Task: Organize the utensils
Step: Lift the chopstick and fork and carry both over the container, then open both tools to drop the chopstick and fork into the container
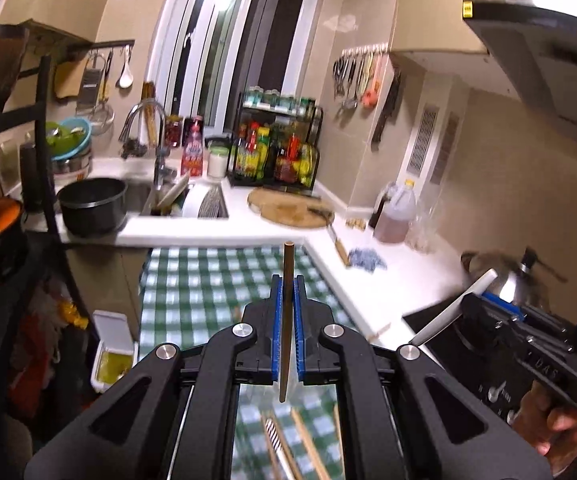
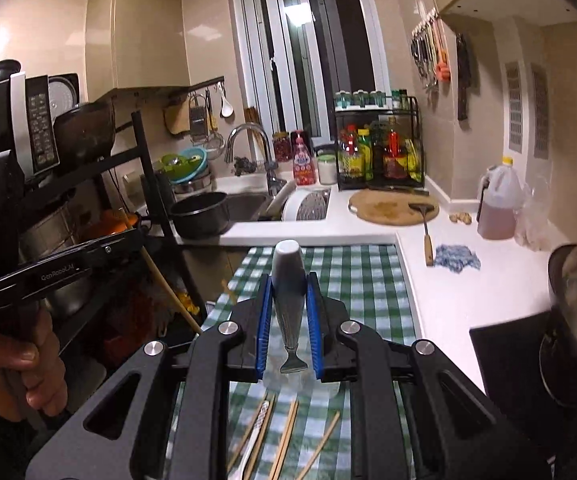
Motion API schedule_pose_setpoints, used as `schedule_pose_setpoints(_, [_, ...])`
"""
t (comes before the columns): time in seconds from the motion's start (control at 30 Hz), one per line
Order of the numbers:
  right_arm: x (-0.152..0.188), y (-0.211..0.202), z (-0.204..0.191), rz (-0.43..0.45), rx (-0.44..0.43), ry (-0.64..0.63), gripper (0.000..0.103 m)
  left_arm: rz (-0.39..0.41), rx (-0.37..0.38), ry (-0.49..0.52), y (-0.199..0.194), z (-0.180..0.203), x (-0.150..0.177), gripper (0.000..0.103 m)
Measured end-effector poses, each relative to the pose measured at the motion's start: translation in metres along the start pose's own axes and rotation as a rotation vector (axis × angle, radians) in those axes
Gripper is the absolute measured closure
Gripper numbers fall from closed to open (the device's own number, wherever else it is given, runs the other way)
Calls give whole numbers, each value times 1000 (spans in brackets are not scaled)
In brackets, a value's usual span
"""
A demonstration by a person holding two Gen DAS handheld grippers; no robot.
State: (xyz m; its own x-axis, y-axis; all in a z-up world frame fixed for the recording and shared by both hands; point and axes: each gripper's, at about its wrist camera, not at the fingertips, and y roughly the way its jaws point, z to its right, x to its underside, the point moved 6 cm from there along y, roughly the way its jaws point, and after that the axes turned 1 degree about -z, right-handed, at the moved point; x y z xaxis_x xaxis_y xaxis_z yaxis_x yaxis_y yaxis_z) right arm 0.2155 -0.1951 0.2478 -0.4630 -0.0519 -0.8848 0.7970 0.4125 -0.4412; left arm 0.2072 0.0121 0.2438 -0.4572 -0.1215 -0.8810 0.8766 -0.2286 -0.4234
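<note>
Left hand-held gripper (image 1: pixel 287 280): pressed together on a single wooden chopstick (image 1: pixel 287 312), pinched mid-shaft, stick upright at centre frame with its tip poking above the blue pads.
Right hand-held gripper (image 2: pixel 290 286): pinching a utensil with a white handle (image 2: pixel 287 266), steel neck flaring below the pads; working end not clear enough to name.
Loose utensils: several chopsticks (image 2: pixel 288 434) and a patterned metal handle (image 2: pixel 258 426) lying on the green checked cloth (image 2: pixel 368 280), low in both frames, beneath the grippers.
Counter (image 2: pixel 468 292): white, running along the right of the frame.
Handling, chopstick: light, stiff, thin and smooth; likely to pivot or slide in a one-point pinch, so a hold near the middle seems best.
Handling, white-handled utensil: heavier at the metal end, glossy handle probably slippery; a grip close to the neck should curb swinging.
</note>
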Motion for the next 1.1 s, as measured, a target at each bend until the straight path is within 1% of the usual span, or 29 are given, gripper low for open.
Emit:
schedule_pose_setpoints(0.07, [-13,8,1,13,-3,-2,86,20,-1,-2,8,1,-13,98])
schedule_pose_setpoints(0.13, [-20,20,4,9,2,1,86,26,-3,-2,16,1,-19,98])
schedule_pose_setpoints(0.2, [-23,33,8,0,3,5,86,22,-8,-1,28,-1,-21,98])
schedule_pose_setpoints(0.27, [-19,48,13,-20,3,11,86,10,-13,0,39,-4,-19,98])
schedule_pose_setpoints(0.37, [-5,73,19,-66,2,20,86,-31,-13,-6,59,-10,-6,98])
schedule_pose_setpoints(0.5, [21,105,26,-118,-1,32,86,-91,-24,5,86,-16,22,98])
schedule_pose_setpoints(0.67, [42,128,26,-146,4,18,86,-135,-45,8,109,-26,48,98])
schedule_pose_setpoints(0.8, [58,145,24,-180,7,-2,86,-153,-53,22,119,-27,62,98])
schedule_pose_setpoints(1.0, [74,158,21,-222,14,-26,85,-166,-63,34,124,-29,73,97])
schedule_pose_setpoints(1.03, [76,159,20,-226,17,-28,84,-163,-64,29,123,-31,74,95])
schedule_pose_setpoints(1.07, [77,159,20,-230,22,-33,81,-163,-66,26,123,-31,75,92])
schedule_pose_setpoints(1.1, [77,159,20,-234,35,-37,71,-161,-67,23,121,-32,75,84])
